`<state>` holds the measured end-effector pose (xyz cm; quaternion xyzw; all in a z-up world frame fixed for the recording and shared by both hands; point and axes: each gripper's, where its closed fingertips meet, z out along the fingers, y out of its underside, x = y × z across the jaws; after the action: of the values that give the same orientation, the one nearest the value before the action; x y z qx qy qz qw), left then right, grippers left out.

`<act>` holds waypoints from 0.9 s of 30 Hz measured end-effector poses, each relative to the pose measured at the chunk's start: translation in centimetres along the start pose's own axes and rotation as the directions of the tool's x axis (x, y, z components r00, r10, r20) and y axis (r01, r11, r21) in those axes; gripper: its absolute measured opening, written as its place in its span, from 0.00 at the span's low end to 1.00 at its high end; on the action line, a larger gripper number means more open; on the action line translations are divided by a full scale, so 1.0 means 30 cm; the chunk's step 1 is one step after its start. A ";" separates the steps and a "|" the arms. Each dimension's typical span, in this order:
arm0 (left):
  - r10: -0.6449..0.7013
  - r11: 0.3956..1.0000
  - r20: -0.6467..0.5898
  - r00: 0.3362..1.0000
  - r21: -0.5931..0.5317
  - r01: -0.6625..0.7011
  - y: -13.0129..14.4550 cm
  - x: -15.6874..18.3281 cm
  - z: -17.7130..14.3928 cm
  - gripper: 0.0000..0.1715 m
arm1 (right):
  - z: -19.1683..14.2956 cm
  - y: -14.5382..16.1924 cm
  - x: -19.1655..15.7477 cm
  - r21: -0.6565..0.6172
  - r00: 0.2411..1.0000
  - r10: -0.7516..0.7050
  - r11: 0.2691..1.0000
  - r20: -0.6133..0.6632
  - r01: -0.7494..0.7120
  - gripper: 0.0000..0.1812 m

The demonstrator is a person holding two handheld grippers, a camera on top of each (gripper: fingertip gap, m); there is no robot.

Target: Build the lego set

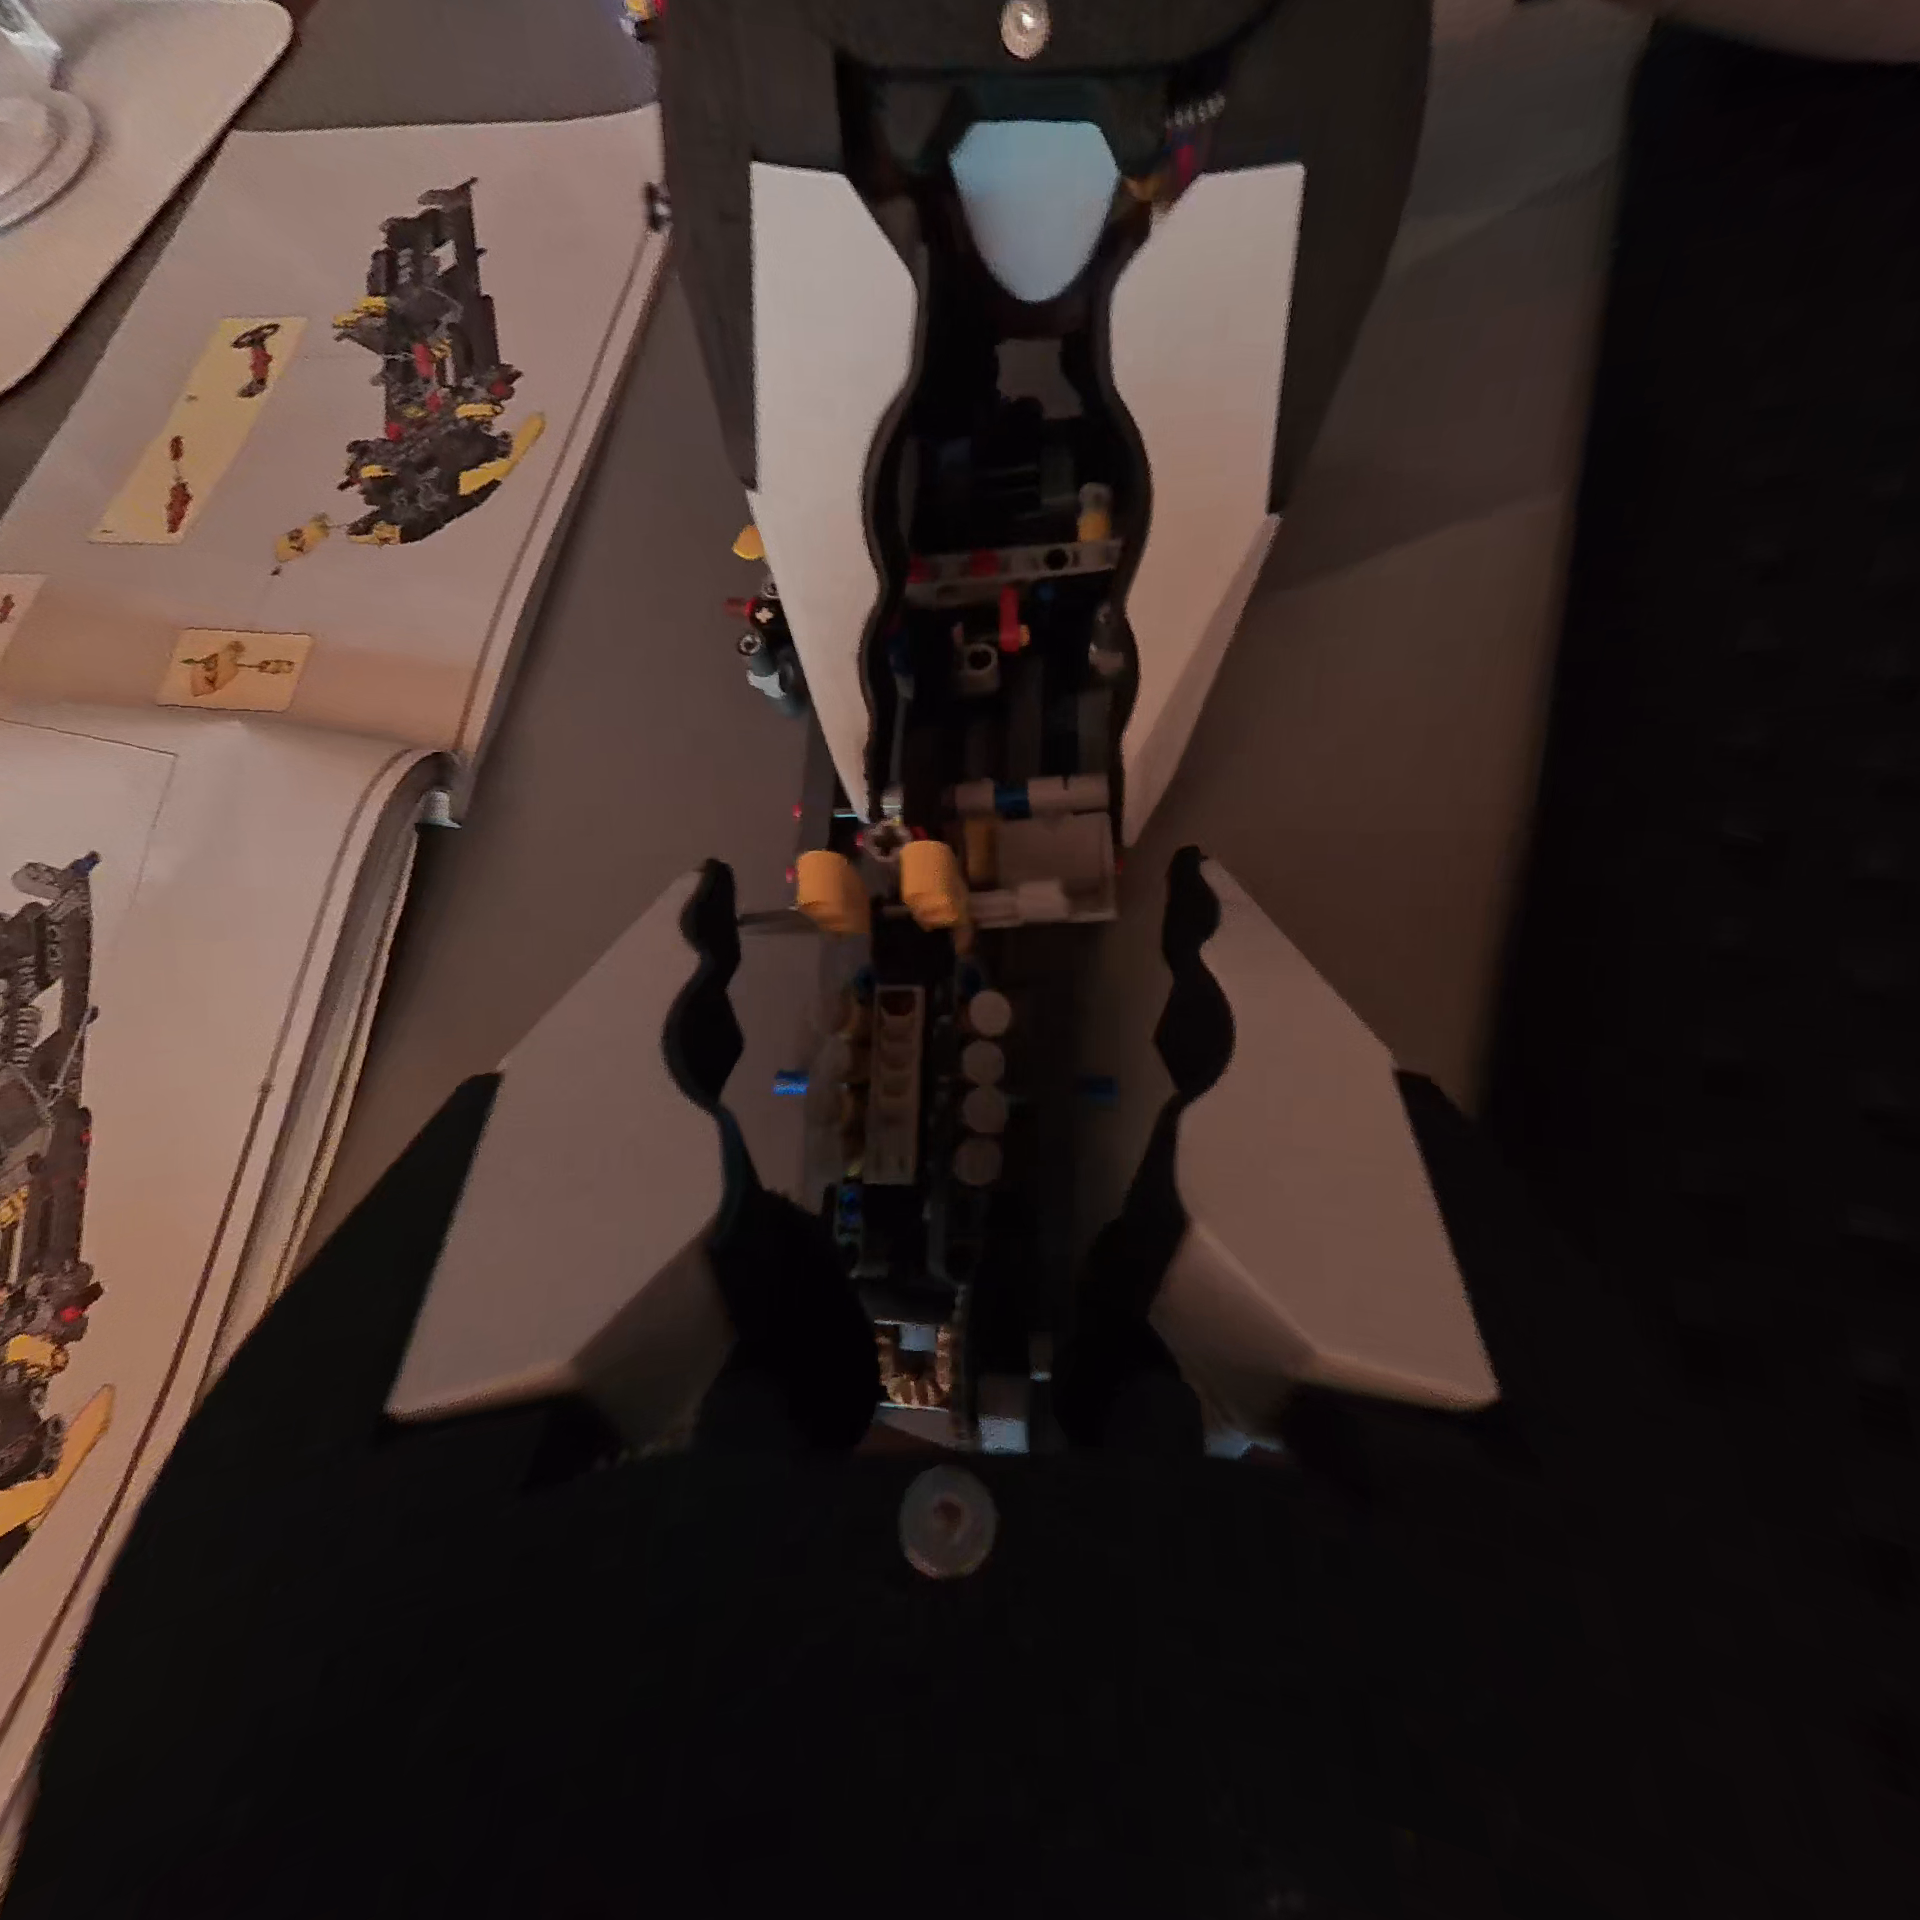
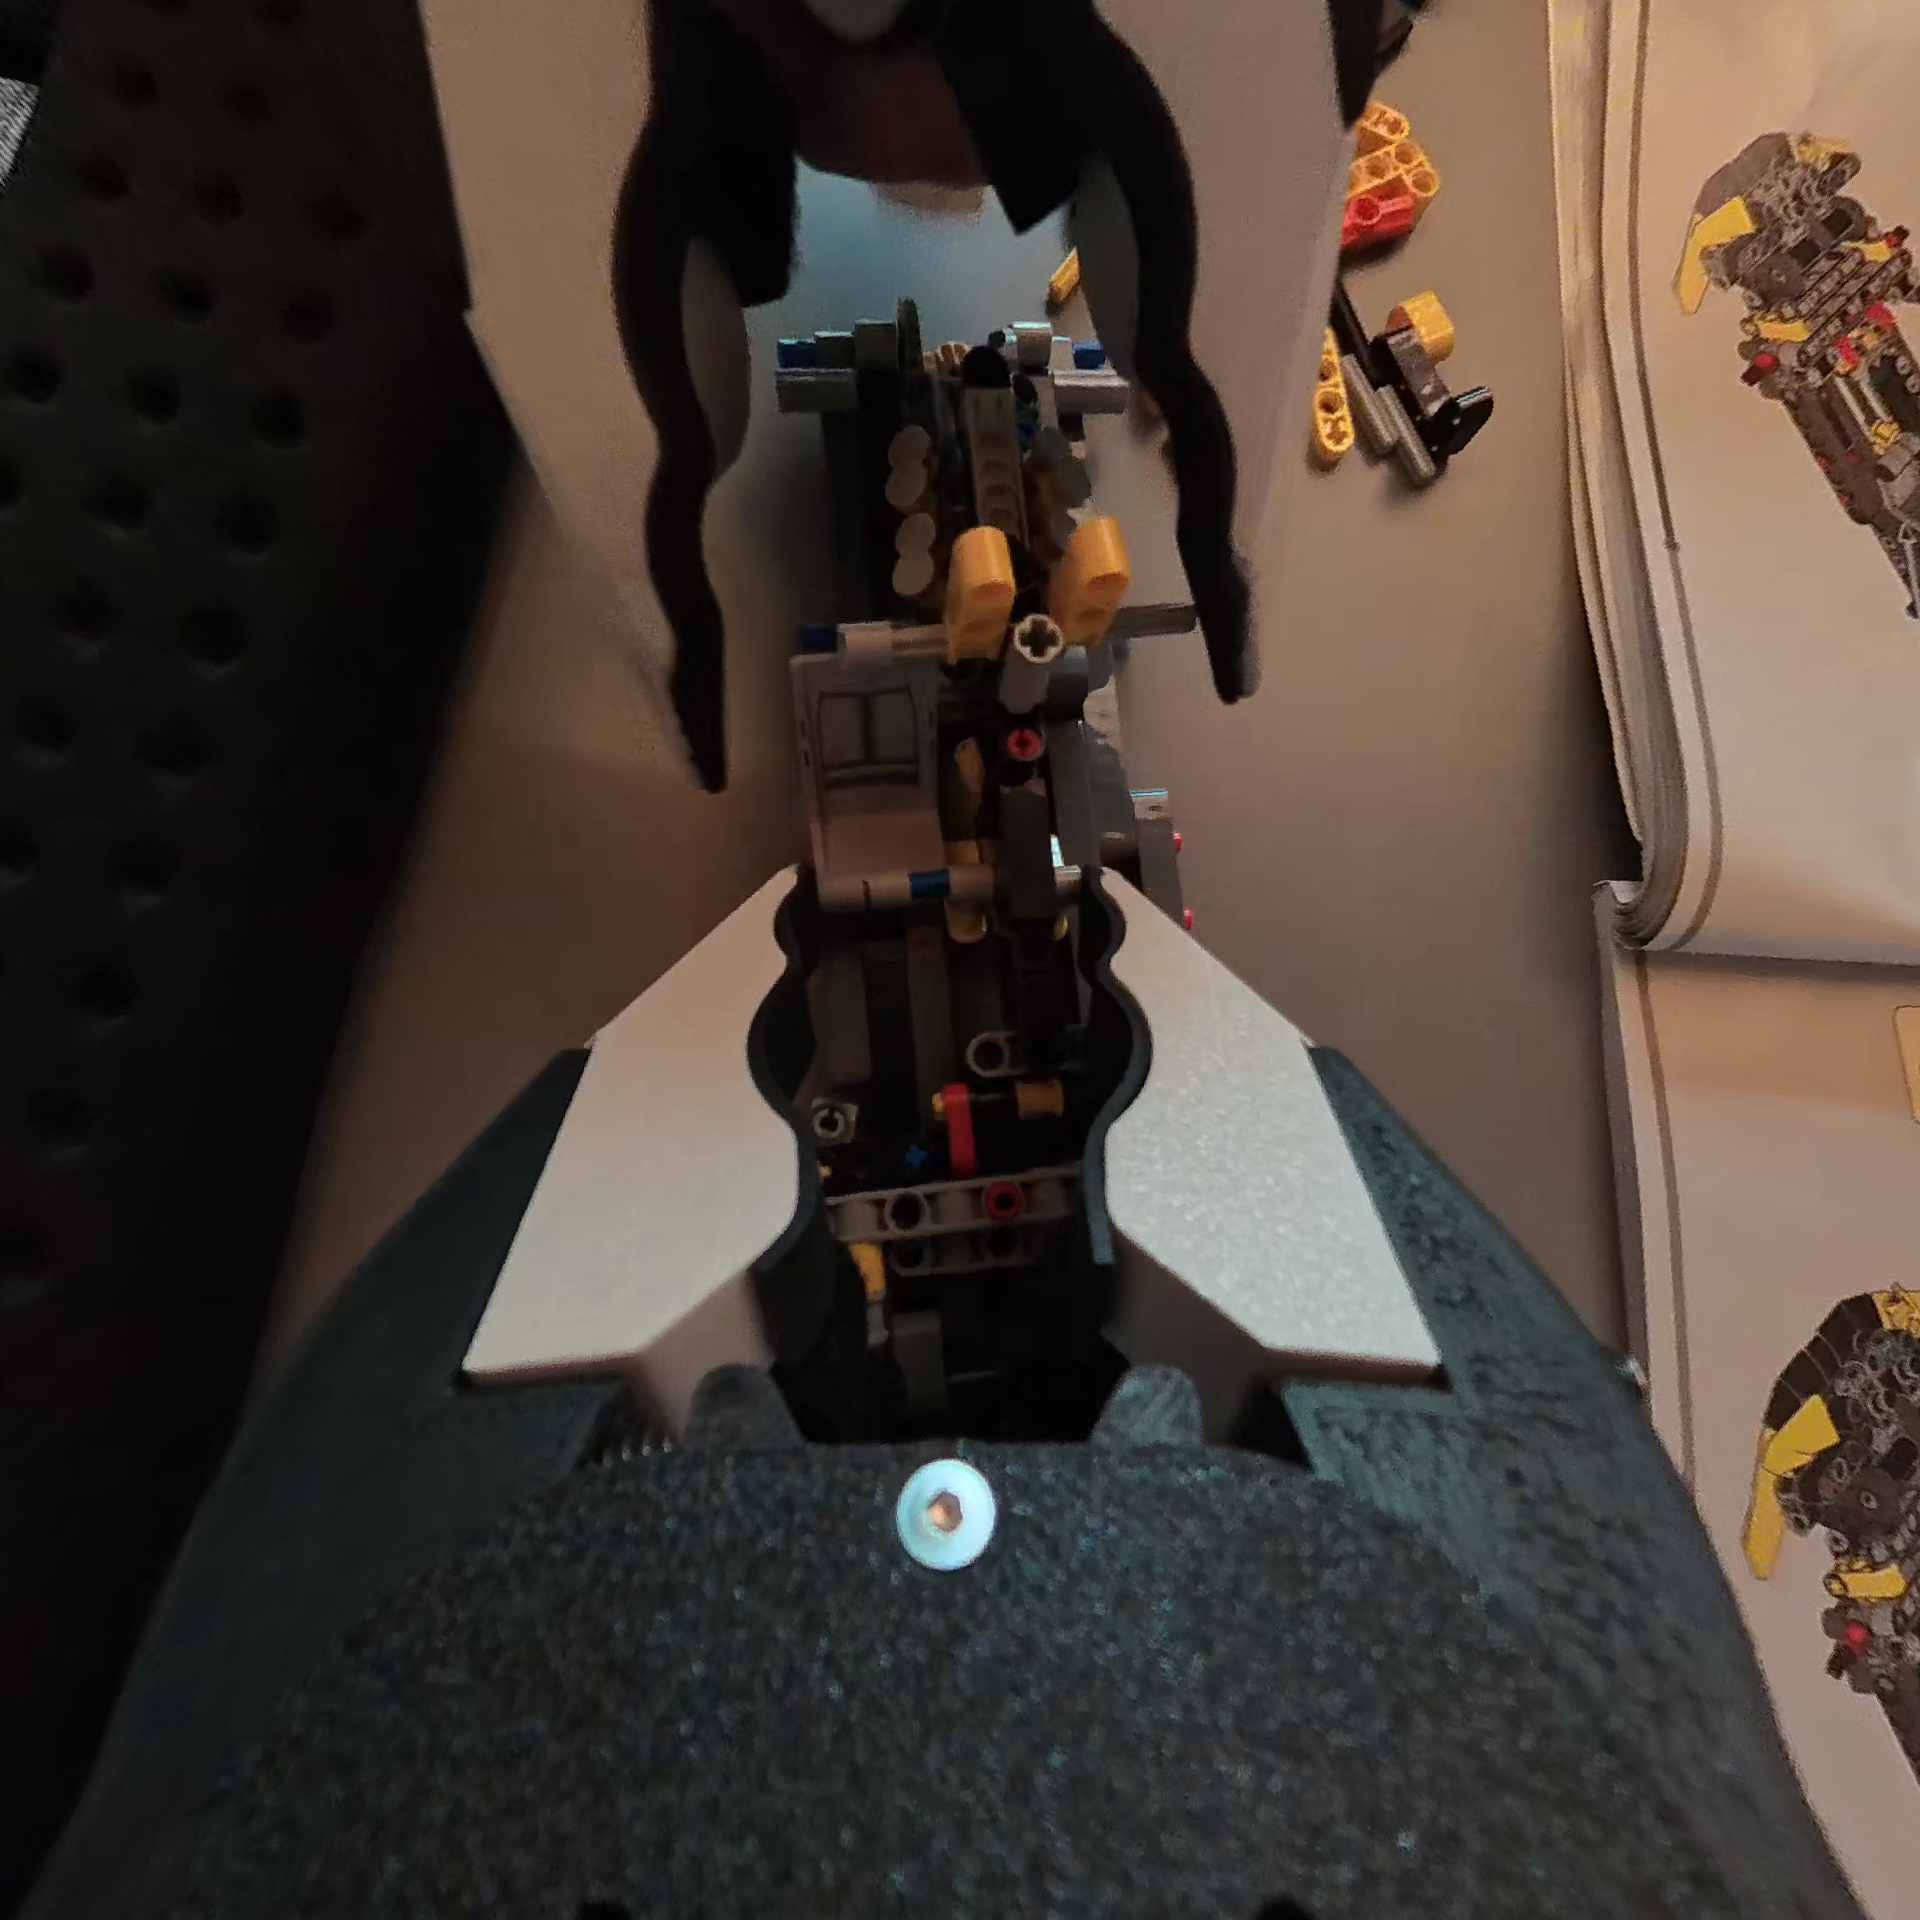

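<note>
A long, narrow lego model (image 1: 935,1091) of grey, black and yellow parts lies lengthwise between my two grippers, which face each other. My left gripper (image 1: 948,868) is open; its black pads (image 1: 707,997) stand on either side of the model's near end with gaps to it. My right gripper (image 2: 945,883) is shut on the lego model (image 2: 935,1039) at its other end, pads pressed on both sides. The right gripper shows at the top of the left wrist view (image 1: 997,821), and the left gripper at the top of the right wrist view (image 2: 971,732).
An open instruction booklet (image 1: 312,520) lies beside the model; it also shows in the right wrist view (image 2: 1766,520). Loose yellow, red and black pieces (image 2: 1392,384) lie between booklet and model. A white mat (image 1: 104,135) sits at the far left. A dark perforated surface (image 2: 156,520) borders the other side. The tips of both grippers are at nearly the same place.
</note>
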<state>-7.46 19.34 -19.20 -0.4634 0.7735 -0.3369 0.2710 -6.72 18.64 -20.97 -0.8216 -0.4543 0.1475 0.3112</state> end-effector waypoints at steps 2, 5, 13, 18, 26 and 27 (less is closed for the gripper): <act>-0.012 1.000 -0.007 1.000 0.021 0.013 -0.009 -0.005 -0.007 0.35 | 0.000 -0.001 -0.003 0.001 1.000 0.003 1.000 0.004 -0.003 0.27; 0.018 1.000 -0.016 1.000 0.025 -0.018 -0.008 0.006 -0.007 0.33 | 0.001 -0.002 -0.001 0.001 1.000 0.010 1.000 0.005 -0.010 0.27; 0.013 1.000 0.013 1.000 0.006 -0.013 0.026 -0.022 -0.024 0.41 | 0.006 -0.008 0.001 0.012 1.000 -0.006 1.000 -0.012 0.006 0.27; -0.033 0.999 -0.037 0.999 0.008 0.033 0.038 -0.016 -0.015 0.39 | 0.009 -0.007 0.005 -0.010 1.000 -0.006 1.000 -0.009 0.006 0.27; -0.058 0.997 -0.074 0.996 0.038 0.061 0.040 -0.012 -0.009 0.38 | 0.011 -0.004 0.004 -0.015 0.999 -0.037 0.999 -0.024 0.036 0.27; -0.054 0.998 -0.074 0.996 0.039 0.057 0.039 -0.011 -0.009 0.38 | 0.011 -0.003 0.004 -0.016 0.999 -0.045 0.999 -0.026 0.044 0.27</act>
<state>-8.15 20.13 -19.90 -0.4663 0.7627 -0.3768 0.2425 -6.90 18.90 -21.16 -0.8155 -0.4696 0.1261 0.3140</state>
